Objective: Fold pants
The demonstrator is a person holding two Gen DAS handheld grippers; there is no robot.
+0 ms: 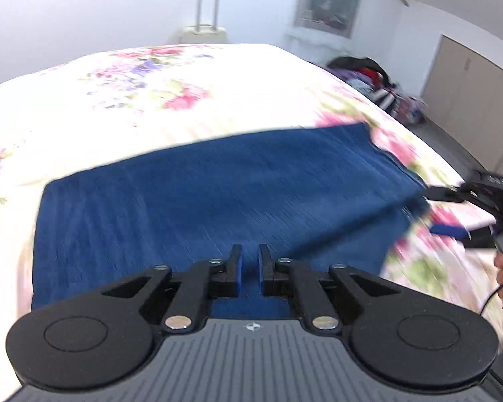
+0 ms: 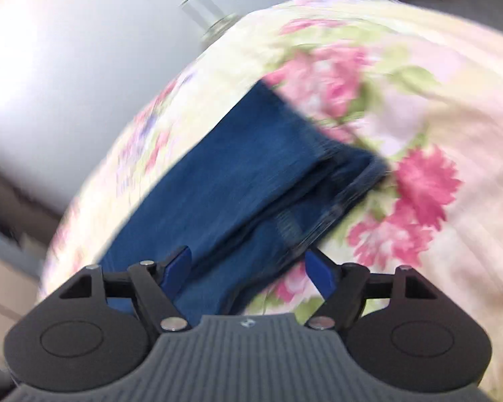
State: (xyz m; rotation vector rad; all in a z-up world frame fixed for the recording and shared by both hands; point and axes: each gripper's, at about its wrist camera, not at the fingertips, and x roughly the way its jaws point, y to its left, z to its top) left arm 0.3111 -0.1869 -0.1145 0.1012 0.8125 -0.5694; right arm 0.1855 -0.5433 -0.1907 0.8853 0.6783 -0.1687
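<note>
Blue pants [image 1: 218, 194] lie folded lengthwise on the floral bed [image 1: 151, 100]; the left claw [image 1: 249, 268], nearly pressed together, hovers above them, and the right claw [image 2: 248, 268], spread wide over their edge, may snag and undo the fold.

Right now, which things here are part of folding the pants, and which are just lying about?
Part of the job: blue pants, flowered bedspread, left gripper, right gripper.

Lying about: suitcase, clothes pile, cupboard.
</note>
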